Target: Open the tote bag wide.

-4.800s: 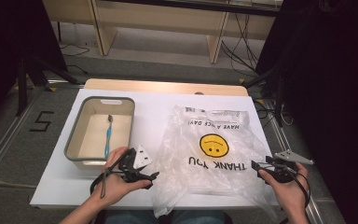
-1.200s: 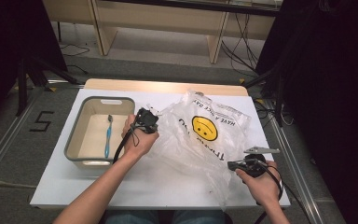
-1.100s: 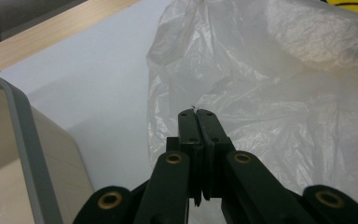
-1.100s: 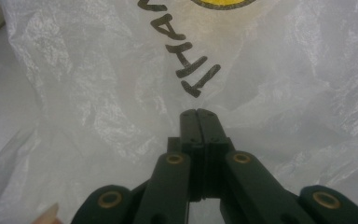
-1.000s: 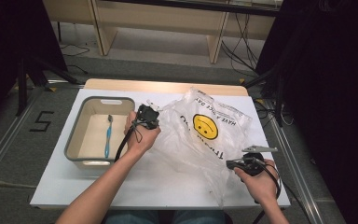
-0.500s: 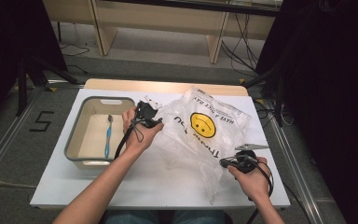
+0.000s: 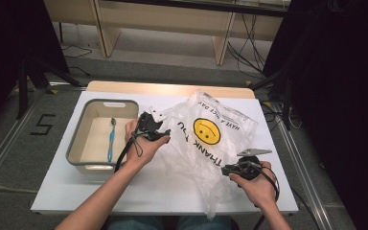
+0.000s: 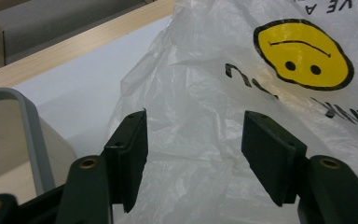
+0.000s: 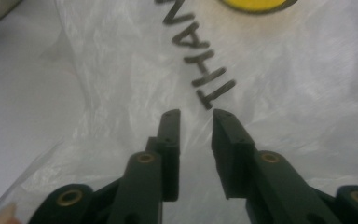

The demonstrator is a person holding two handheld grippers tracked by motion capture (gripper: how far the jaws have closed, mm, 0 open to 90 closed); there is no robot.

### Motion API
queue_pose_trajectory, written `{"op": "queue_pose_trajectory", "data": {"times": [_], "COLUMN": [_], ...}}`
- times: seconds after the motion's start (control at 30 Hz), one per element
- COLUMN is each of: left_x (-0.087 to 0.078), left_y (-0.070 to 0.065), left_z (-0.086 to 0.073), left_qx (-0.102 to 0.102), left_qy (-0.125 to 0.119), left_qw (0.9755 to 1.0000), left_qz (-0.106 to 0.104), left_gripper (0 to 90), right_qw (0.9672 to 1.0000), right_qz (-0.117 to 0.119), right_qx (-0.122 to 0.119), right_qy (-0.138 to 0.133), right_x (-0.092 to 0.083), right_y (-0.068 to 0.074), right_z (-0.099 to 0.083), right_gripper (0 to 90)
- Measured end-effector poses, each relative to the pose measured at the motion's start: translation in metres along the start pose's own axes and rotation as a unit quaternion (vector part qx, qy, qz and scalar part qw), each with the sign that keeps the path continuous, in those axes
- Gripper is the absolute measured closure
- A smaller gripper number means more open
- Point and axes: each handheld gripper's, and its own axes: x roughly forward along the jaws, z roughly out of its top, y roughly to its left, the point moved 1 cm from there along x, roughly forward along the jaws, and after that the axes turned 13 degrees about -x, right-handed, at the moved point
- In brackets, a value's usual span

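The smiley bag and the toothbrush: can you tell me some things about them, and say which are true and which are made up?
1. The bag has a yellow smiley face on it. True.
2. The toothbrush lies on top of the bag. False: it lies in the tray, left of the bag.
3. The left tongs are open, with nothing pinched. True: the bag lies behind the gap between the jaws.
4. The toothbrush is red. False: it is blue.
5. The right tongs are squeezed tight on the bag. False: there is a gap between the jaws, and they have just been opening.
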Motion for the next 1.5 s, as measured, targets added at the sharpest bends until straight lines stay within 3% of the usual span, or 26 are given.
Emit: {"op": "queue_pose_trajectory", "data": {"times": [0.13, 0.27, 0.33, 0.5, 0.63, 0.83, 1.13, 1.5], "left_x": [-0.009, -0.020, -0.024, -0.034, -0.036, -0.044, -0.049, -0.056], "left_y": [-0.003, -0.006, -0.006, -0.007, -0.007, -0.008, -0.010, -0.011], "left_z": [-0.003, -0.006, -0.010, -0.019, -0.027, -0.037, -0.059, -0.077], "left_qx": [0.009, 0.021, 0.017, 0.023, 0.028, 0.046, 0.061, 0.087], "left_qy": [-0.009, -0.009, -0.005, 0.009, 0.012, 0.001, 0.017, 0.030], "left_qw": [0.9999, 0.9995, 0.9994, 0.9983, 0.9979, 0.9956, 0.9938, 0.9896], "left_qz": [-0.007, -0.019, -0.030, -0.053, -0.058, -0.081, -0.091, -0.110], "left_gripper": [37.8, 35.3, 34.4, 33.7, 33.0, 33.4, 33.2, 32.7], "right_qw": [0.9992, 0.9981, 0.9971, 0.9967, 0.9968, 0.9966, 0.9964, 0.9958], "right_qz": [-0.022, -0.024, -0.026, -0.024, -0.020, -0.014, -0.014, 0.000], "right_qx": [-0.012, -0.027, -0.040, -0.049, -0.053, -0.055, -0.059, -0.069], "right_qy": [-0.031, -0.050, -0.059, -0.061, -0.057, -0.059, -0.060, -0.061], "right_x": [-0.007, -0.007, -0.007, -0.005, 0.000, 0.002, 0.008, 0.015], "right_y": [-0.003, 0.000, 0.003, 0.005, 0.008, 0.010, 0.015, 0.023], "right_z": [0.005, 0.010, 0.013, 0.017, 0.019, 0.023, 0.030, 0.039], "right_gripper": [57.7, 50.8, 48.1, 46.9, 46.6, 46.8, 44.4, 44.1]}}
